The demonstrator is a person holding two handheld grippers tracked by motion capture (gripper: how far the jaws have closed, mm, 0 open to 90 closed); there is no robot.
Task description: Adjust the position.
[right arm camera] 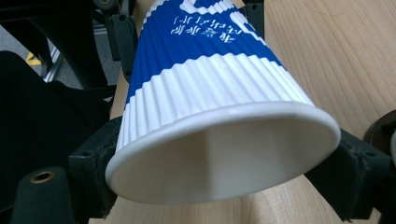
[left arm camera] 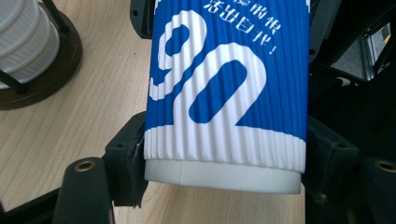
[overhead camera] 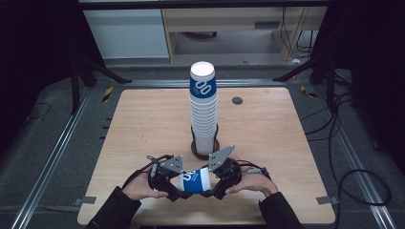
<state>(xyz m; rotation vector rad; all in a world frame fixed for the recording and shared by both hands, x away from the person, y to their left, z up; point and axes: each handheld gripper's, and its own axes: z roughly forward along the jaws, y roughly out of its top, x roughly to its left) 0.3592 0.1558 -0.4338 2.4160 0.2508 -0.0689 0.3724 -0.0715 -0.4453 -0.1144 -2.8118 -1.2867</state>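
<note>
1. The paper cup (overhead camera: 195,180) lies on its side, held level just above the near edge of the bench (overhead camera: 143,129), between the two tools. Its long axis runs left to right across the person's front.
2. The left tool (overhead camera: 175,190) is clenched on the cup's narrow base end; in the left gripper view its black pads press the ribbed sleeve (left arm camera: 224,93) on both flanks, just above the bare white foot.
3. The right tool (overhead camera: 212,190) sits at the wide rim end. In the right gripper view the open mouth (right arm camera: 224,158) faces the camera with a jaw on each side, but I cannot tell whether the pads press it or merely flank it.
4. The tall stack of cups (overhead camera: 204,109) stands upright in its holder (overhead camera: 205,148), straight beyond the held cup and close behind it. So the cup's axis must swing from level to upright before it can go onto that stack.
</note>
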